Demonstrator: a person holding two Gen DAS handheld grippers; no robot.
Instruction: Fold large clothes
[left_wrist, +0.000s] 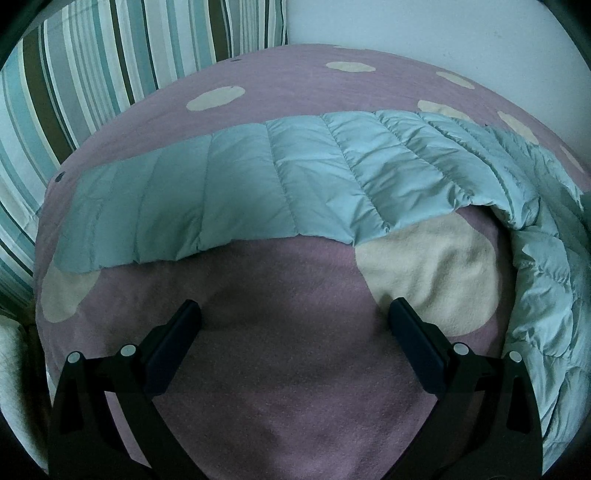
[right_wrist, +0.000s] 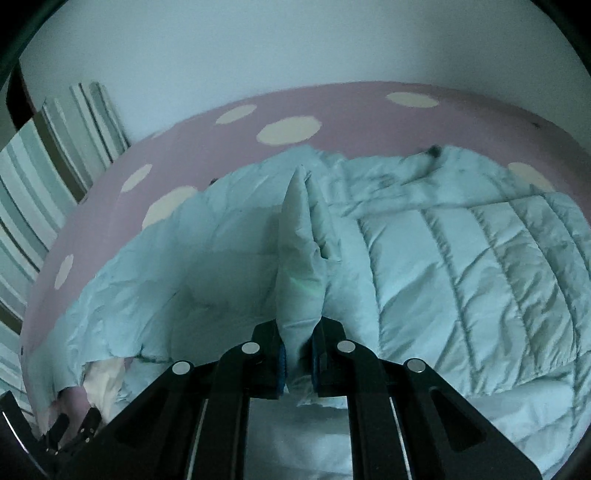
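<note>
Right wrist: right gripper (right_wrist: 299, 354) pinches a jacket (right_wrist: 461, 266) fold rising toward 12 o'clock; left gripper (left_wrist: 293, 321) gapes wide, empty, over the blanket (left_wrist: 295, 369).

bare blanket (left_wrist: 295, 369) near, quilted jacket (left_wrist: 258, 184) across beyond, striped pillow (left_wrist: 92, 74) left

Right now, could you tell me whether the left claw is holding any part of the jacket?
No, the left claw stands open over the bare blanket, short of the jacket.

wall (left_wrist: 424, 33): plain pale | bed cover (left_wrist: 295, 369): mauve, cream dots | striped pillow (left_wrist: 74, 92) | light: dim
</note>
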